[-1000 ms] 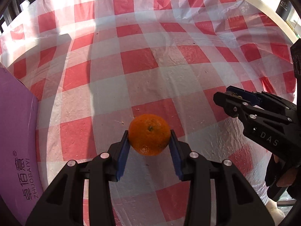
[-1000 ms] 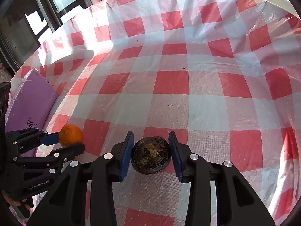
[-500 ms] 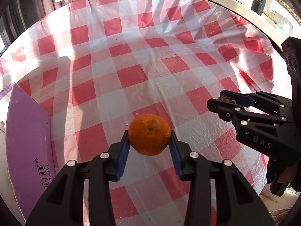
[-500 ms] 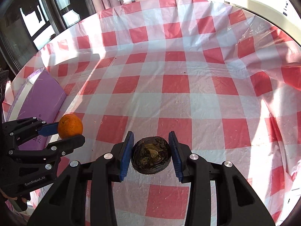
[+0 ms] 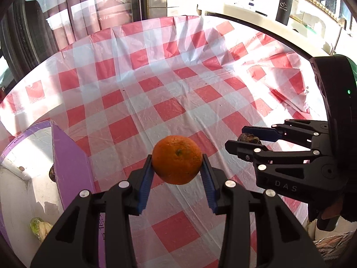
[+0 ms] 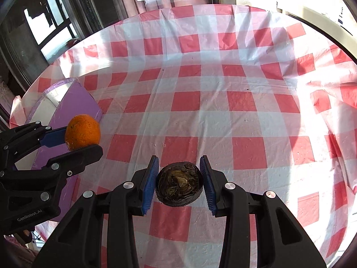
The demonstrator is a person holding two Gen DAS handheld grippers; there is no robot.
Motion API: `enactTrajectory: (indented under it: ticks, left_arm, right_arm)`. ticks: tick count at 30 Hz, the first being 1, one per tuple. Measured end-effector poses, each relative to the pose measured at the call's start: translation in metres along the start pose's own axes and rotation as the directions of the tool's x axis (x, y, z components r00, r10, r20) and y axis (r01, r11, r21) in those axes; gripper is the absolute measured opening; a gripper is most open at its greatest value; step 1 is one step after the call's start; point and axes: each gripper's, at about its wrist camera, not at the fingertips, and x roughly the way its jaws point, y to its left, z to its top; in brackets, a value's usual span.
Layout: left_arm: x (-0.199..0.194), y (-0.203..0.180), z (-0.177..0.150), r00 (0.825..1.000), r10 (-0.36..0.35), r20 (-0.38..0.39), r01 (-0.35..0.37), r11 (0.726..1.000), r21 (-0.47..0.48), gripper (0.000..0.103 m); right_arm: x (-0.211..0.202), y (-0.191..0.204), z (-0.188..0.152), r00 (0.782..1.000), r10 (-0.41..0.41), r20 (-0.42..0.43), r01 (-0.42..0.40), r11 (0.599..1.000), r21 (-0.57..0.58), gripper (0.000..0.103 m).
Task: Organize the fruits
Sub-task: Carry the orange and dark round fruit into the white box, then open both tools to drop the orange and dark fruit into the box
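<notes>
Transport is the step in hand: both fruits are held clear of the worktop (image 6: 223, 116) and are being carried toward the purple box (image 5: 71, 163). The orange (image 5: 177, 159) is pinched between the blue pads of the left hand-held gripper (image 5: 177, 174), at the centre of the left wrist view. A dark, wrinkled fruit (image 6: 179, 186) is pinched in the same way by the right hand-held gripper (image 6: 179, 185); what kind of fruit it is cannot be told. In the left view the right hand-held gripper is seen at 3 o'clock, its fruit (image 5: 248, 138) just showing past the near finger. In the right view the orange (image 6: 82, 132) is seen at 9 o'clock, in front of the box (image 6: 75, 105).

The box stands open at 8 o'clock in the left view, with a dark fruit (image 5: 52, 173) tucked against its inner wall and a pale green item (image 5: 40, 225) on its floor. The next move is judged to call for each fruit to be brought over the opening, lowered inside, and released only once it is low enough not to roll or bruise. The box wall would have to be cleared by the fingers on the way in.

Compared with a second ago, much more of the cloth, the far edge and the room beyond is taken in by both views, and the box interior has come into sight. Both grips are unchanged.
</notes>
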Motion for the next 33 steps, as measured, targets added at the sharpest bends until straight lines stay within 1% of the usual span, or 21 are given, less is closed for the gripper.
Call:
enactTrajectory:
  ticks: [5, 10, 17, 24, 30, 33]
  left_arm:
    - [-0.015, 0.018, -0.005, 1.0, -0.012, 0.027, 0.012, 1.0, 0.003, 0.041]
    - [-0.025, 0.044, -0.014, 0.999, -0.015, 0.036, 0.015, 1.0, -0.013, 0.042]
    - [-0.044, 0.096, -0.032, 0.998, 0.025, 0.051, -0.022, 0.998, -0.066, 0.042]
    - [-0.06, 0.149, -0.064, 0.996, 0.082, 0.031, -0.076, 0.983, -0.169, 0.042]
    - [-0.071, 0.187, -0.092, 0.989, 0.145, -0.015, -0.144, 0.954, -0.262, 0.042]
    - [-0.075, 0.204, -0.103, 0.981, 0.186, -0.061, -0.196, 0.936, -0.293, 0.042]
  right_arm:
    - [-0.005, 0.026, -0.004, 1.0, -0.004, 0.007, 0.004, 1.0, -0.003, 0.038]
    - [-0.009, 0.051, -0.005, 1.0, -0.003, 0.021, 0.003, 1.0, 0.003, 0.038]
    - [-0.014, 0.097, 0.006, 0.998, 0.024, 0.062, -0.023, 1.0, -0.021, 0.038]
    - [-0.008, 0.156, 0.014, 0.996, 0.071, 0.056, -0.064, 0.989, -0.132, 0.038]
    - [-0.004, 0.204, 0.016, 0.993, 0.115, 0.033, -0.104, 0.964, -0.245, 0.038]
    - [-0.004, 0.229, 0.015, 0.989, 0.146, 0.023, -0.131, 0.941, -0.311, 0.038]
